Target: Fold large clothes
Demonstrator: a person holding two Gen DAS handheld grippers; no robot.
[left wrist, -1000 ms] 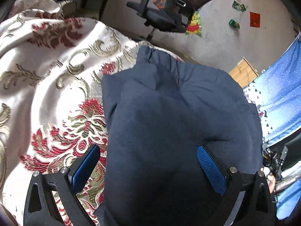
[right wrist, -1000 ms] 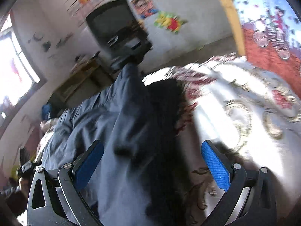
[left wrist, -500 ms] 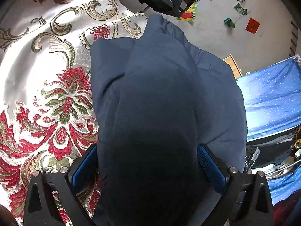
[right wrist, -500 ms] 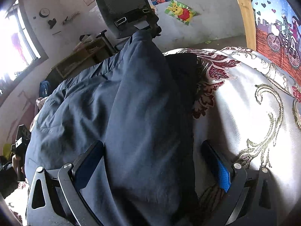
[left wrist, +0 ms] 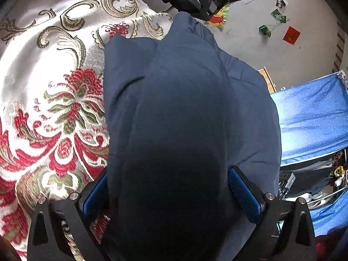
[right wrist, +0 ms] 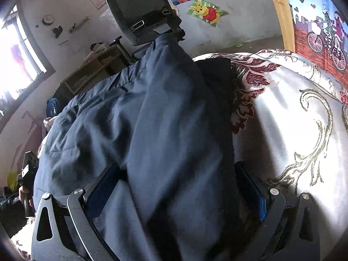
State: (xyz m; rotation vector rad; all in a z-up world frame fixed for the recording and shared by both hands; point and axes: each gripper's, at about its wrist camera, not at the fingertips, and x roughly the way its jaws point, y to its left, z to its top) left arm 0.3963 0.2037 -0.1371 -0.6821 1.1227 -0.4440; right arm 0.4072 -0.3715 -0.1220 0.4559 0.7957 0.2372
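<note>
The garment (left wrist: 187, 108) is a big, dark navy piece of plain, matte cloth, thick-looking and softly puffed where it is doubled over. It lies on a bed, on a white bedspread (left wrist: 43, 65) patterned with red flowers and gold scrolls. It is already partly folded: a long top layer runs down the middle as a raised ridge, with a flatter layer showing beneath it on each side. From the right wrist view the same ridge (right wrist: 174, 130) stands up with deep creases on its left, and the lower layer's straight edge meets the bedspread on the right. The far end narrows into a gathered, slightly puckered edge near the bed's edge.
</note>
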